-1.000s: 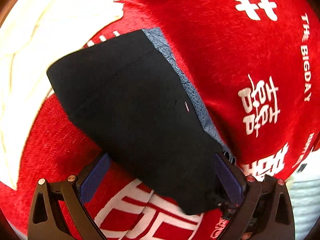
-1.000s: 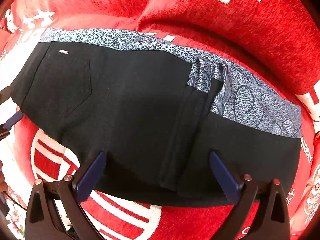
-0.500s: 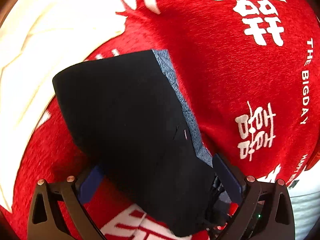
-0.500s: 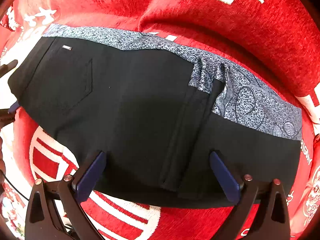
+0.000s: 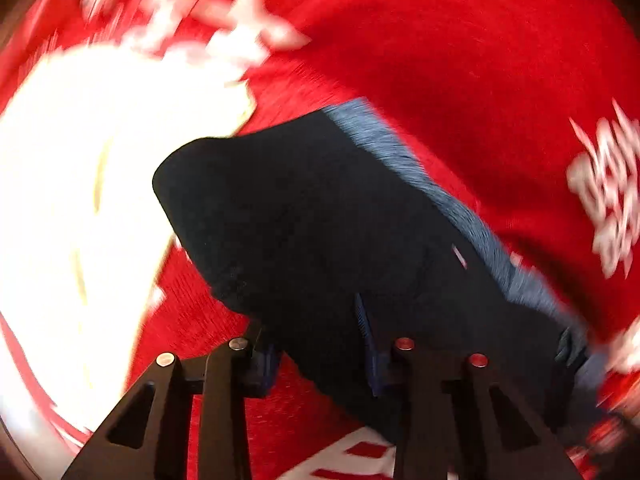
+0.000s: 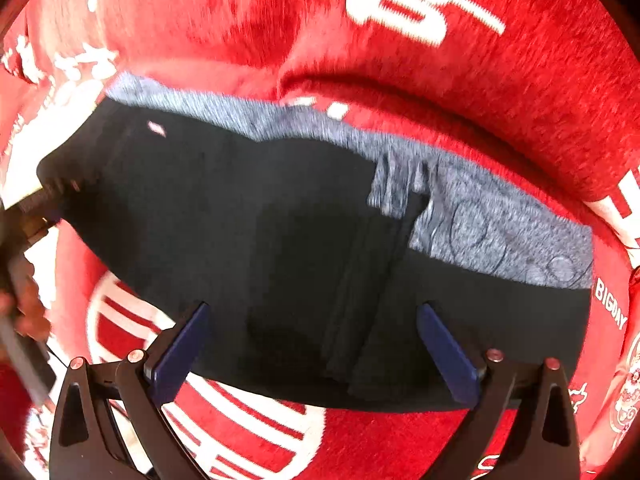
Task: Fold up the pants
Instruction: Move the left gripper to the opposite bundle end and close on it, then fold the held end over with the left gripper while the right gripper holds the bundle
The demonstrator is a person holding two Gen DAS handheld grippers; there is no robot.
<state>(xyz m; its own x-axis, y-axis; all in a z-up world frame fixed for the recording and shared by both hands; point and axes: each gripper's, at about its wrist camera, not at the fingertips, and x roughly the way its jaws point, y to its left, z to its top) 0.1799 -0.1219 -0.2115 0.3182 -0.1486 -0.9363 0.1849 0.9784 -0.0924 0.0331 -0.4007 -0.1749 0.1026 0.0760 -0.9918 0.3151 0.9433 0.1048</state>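
Observation:
Black pants [image 5: 320, 220] with a grey-blue patterned waistband [image 5: 400, 160] lie folded on a red blanket [image 5: 460, 60]. My left gripper [image 5: 316, 352] is closing its jaws over the pants' near end, and black fabric fills the gap between the blue pads. The left wrist view is blurred. From the right wrist the pants [image 6: 260, 220] stretch across the picture, waistband [image 6: 500, 232] on the far side. My right gripper [image 6: 314, 352] points down over their near edge, jaws wide and starting to close, with cloth between the pads but untouched. The left gripper [image 6: 36, 208] shows at the pants' left end.
The red blanket [image 6: 400, 60] carries white characters and lettering and rises in a soft ridge beyond the pants. A large white patch [image 5: 80, 180] lies left of the pants. A blurred hand [image 6: 24, 312] sits at the left edge of the right wrist view.
The left gripper swung and rolled over the pants' end and its jaws went from wide apart to narrow on the fabric. The right gripper rose slightly; the pants look a little lower in its view.

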